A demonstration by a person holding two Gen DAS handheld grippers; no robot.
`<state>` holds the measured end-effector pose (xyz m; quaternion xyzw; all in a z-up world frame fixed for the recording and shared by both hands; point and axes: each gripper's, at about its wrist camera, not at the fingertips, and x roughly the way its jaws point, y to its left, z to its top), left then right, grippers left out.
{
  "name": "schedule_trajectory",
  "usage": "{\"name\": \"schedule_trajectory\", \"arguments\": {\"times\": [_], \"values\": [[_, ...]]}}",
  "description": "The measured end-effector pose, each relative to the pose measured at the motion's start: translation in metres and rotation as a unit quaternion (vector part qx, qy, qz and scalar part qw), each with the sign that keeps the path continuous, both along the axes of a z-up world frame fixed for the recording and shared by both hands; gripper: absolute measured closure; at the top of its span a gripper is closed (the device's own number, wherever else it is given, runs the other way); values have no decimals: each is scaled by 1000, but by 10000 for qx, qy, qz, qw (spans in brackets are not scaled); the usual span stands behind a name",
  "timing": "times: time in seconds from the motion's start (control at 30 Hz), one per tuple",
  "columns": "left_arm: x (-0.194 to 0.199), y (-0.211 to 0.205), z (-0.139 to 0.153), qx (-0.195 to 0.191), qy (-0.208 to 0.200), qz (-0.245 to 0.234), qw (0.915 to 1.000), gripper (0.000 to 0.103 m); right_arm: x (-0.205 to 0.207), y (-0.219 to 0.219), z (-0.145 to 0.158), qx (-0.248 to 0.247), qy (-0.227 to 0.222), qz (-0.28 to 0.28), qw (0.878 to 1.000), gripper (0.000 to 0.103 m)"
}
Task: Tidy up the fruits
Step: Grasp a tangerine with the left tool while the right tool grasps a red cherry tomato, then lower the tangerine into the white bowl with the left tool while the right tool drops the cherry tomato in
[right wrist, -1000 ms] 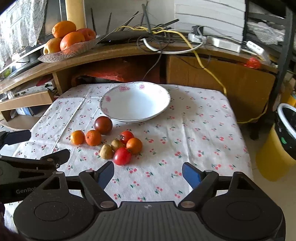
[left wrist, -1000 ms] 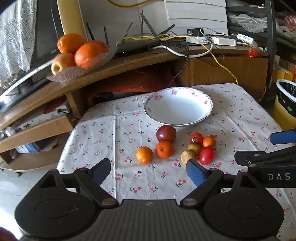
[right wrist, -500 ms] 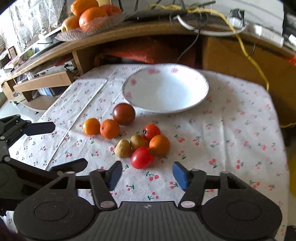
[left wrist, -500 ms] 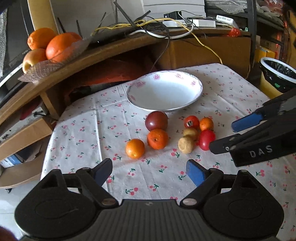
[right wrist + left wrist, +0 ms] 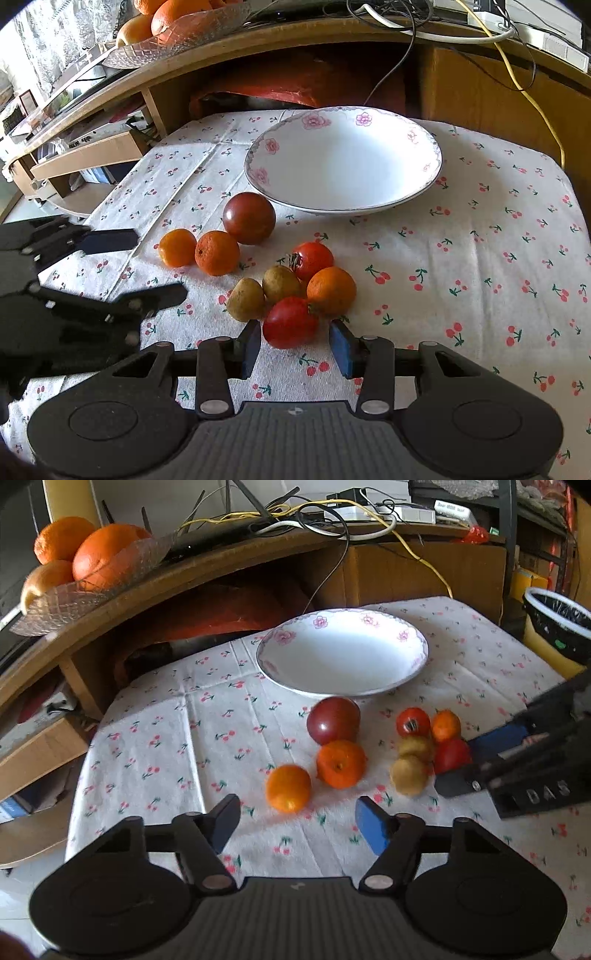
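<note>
Fruits, small and round in red, orange and yellow-brown, lay clustered on the cherry-print cloth of the bench (image 5: 498, 236), just in front of an empty white flower-rimmed bowl (image 5: 424, 181).

The right tool (image 5: 293, 347) had its blue-padded fingers apart on either side of the nearest glossy red tomato (image 5: 290, 323), not yet touching it. The left tool (image 5: 297, 821) hung with its fingers wide apart just short of a small orange mandarin (image 5: 288, 788). A dark red-brown tomato (image 5: 249, 218) sat closest to the bowl.
</note>
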<state>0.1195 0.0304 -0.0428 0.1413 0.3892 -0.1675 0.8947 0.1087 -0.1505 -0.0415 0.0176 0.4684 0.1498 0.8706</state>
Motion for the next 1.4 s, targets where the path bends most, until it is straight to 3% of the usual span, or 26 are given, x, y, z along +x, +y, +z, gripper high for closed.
{"name": "schedule_trajectory", "arguments": {"times": [0.23, 0.43, 0.7, 1.0, 1.4], "values": [[22, 3, -10, -67, 222, -4, 9997, 54, 0, -3, 0, 44, 20, 29, 10000, 71], [27, 2, -10, -139, 316, -22, 9994, 65, -1, 0, 1, 54, 51, 75, 9999, 75], [21, 2, -6, -119, 396, -92, 9991, 67, -7, -11, 6, 159, 99, -16, 9998, 76], [8, -5, 6, -384, 440, -218, 9981, 67, -10, -15, 19, 251, -55, -7, 9997, 76], [36, -35, 23, -546, 328, -219, 9977, 67, 23, -19, 37, 283, -365, -185, 9988, 76]]}}
